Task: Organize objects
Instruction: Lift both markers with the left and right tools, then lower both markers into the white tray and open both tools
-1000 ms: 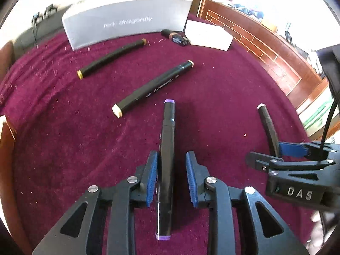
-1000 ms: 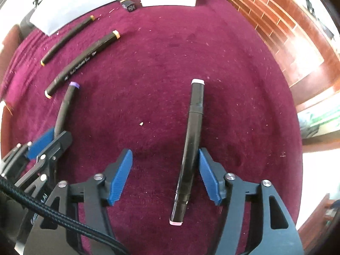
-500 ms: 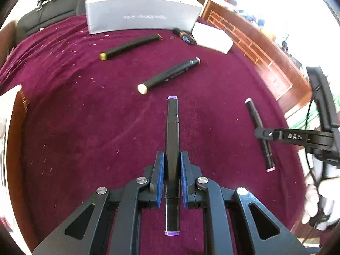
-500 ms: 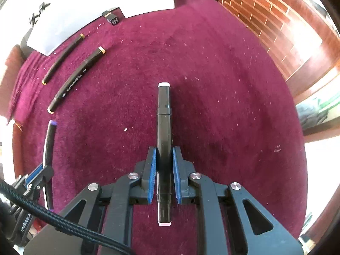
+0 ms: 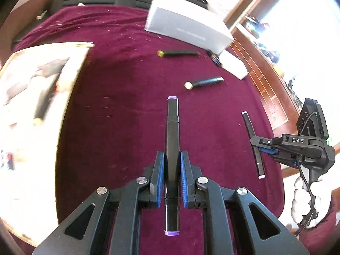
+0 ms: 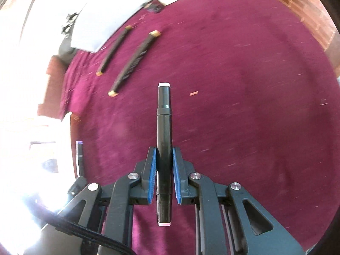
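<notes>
Lying clamped between each hand-held gripper's pads (image 5: 158,170), a black marker (image 5: 172,136).

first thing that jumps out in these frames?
Each gripper is clamped on a black marker: the left gripper holds the purple-capped marker above the maroon cloth, the right gripper the pink-capped marker. Two more markers lie loose on the cloth farther back, near a grey box.

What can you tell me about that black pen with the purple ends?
The purple-capped marker is a slim black pen, plastic by its look, with a small purple tip at each end and a narrower cap section toward the far end. It is clamped near its middle between the blue-padded fingers of the left gripper, pointing straight ahead, above the maroon cloth.
</notes>
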